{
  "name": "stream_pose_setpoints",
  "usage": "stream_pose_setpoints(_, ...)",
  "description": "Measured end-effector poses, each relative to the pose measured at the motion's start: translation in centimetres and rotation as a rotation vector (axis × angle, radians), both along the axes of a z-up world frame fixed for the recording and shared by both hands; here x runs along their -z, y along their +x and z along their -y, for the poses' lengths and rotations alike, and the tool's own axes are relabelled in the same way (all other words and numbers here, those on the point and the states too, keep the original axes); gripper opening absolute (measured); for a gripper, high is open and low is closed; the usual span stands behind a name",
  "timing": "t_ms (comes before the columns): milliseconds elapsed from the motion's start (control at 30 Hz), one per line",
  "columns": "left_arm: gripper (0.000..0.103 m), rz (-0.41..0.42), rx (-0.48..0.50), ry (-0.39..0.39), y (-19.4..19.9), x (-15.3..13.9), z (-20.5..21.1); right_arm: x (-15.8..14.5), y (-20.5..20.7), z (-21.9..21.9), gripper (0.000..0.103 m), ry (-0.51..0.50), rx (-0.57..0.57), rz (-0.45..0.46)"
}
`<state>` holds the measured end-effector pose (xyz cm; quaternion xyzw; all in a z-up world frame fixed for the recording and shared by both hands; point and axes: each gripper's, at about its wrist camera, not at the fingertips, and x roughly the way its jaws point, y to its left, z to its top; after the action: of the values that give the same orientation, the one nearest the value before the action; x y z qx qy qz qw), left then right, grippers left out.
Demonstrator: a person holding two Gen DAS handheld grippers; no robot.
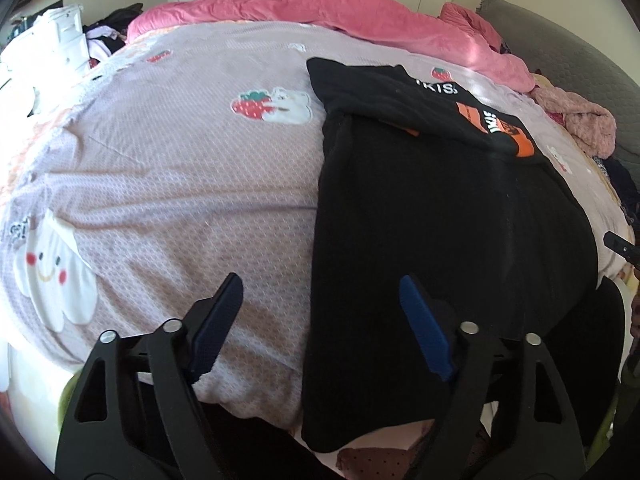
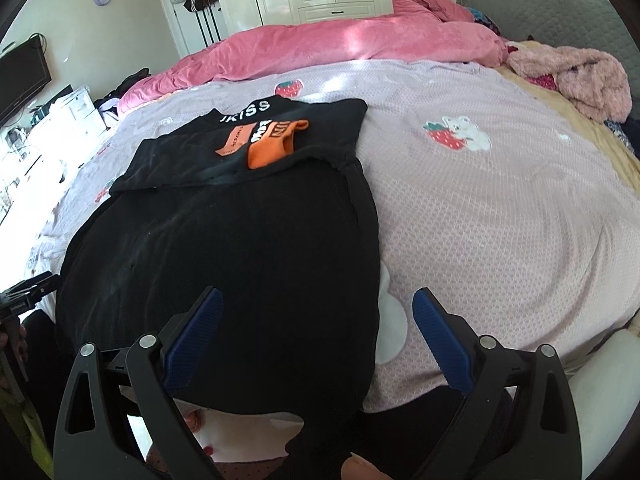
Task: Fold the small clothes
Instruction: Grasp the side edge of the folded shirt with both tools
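On the bed [image 2: 500, 208], over a lilac quilt with strawberry-and-bear print, a black garment [image 2: 240, 248] lies lengthwise, its near end hanging over the bed edge toward the person. Its far end looks already turned back on itself: a black flap with white lettering and orange patches [image 2: 264, 142] sits on top of the body of the cloth, with a clear fold line across. So one fold seems done; judging from the long unfolded stretch, the near end still needs bringing up, and probably a final tidy.

Fabric is dark, soft, mostly flat, faint creases, a seam running down one side. Edges look fairly straight, not bunched.

Left gripper [image 1: 320, 320] straddles the garment's left edge, one jaw over the quilt, one over the black cloth; jaws wide apart, nothing gripped. Right gripper [image 2: 316, 332] straddles the right edge the same way, jaws wide apart, holding nothing. Both hang low near the bed edge, apparently lining up on the near corners; cannot tell if the tips touch the cloth.

Pink duvet [image 2: 320, 48] bunched at the far side, pink fluffy clothing [image 2: 580, 76] by the headboard, well apart from the work.
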<state>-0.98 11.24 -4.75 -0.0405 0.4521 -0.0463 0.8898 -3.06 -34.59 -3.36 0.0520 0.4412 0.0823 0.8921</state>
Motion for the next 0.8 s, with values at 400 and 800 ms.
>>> stream_pose_setpoints(400,0.039,-0.037,0.041,-0.023,-0.8,1.0,0.8,2.2,-0.3,0.8,0.059,0.022,-0.008,-0.081)
stream_pose_setpoints(800,0.011,-0.049,0.043,-0.071,-1.0,1.5,0.6,1.8,-0.9,0.4,0.009,0.024,-0.078,-0.037)
